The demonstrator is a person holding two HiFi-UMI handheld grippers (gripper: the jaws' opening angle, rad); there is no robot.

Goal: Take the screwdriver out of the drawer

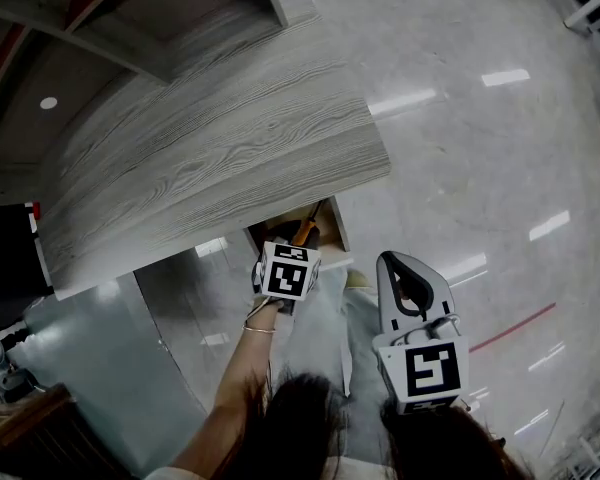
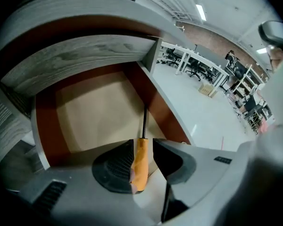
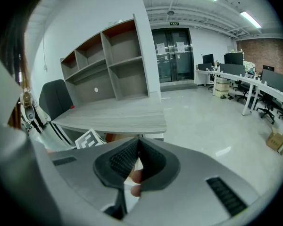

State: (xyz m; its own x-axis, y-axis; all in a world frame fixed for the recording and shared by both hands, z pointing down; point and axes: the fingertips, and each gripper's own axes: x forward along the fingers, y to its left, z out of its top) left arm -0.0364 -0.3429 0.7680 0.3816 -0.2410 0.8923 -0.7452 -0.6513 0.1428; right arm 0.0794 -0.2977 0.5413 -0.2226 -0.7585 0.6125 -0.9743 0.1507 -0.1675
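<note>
Your left gripper (image 2: 142, 147) stands released, jaws apart around the orange handle of the screwdriver (image 2: 141, 166), which lies in the open drawer (image 2: 89, 112) by its right wall (handle end hidden under the jaws), while your right gripper (image 3: 137, 144) is clenched empty and the desktop (image 1: 210, 158) covers most of the drawer from above.

Glossy pale floor (image 1: 460, 118), grey wood-grain desk (image 1: 210, 158), open shelves (image 3: 113, 65) — seemingly glass doors (image 3: 172, 55) behind.
</note>
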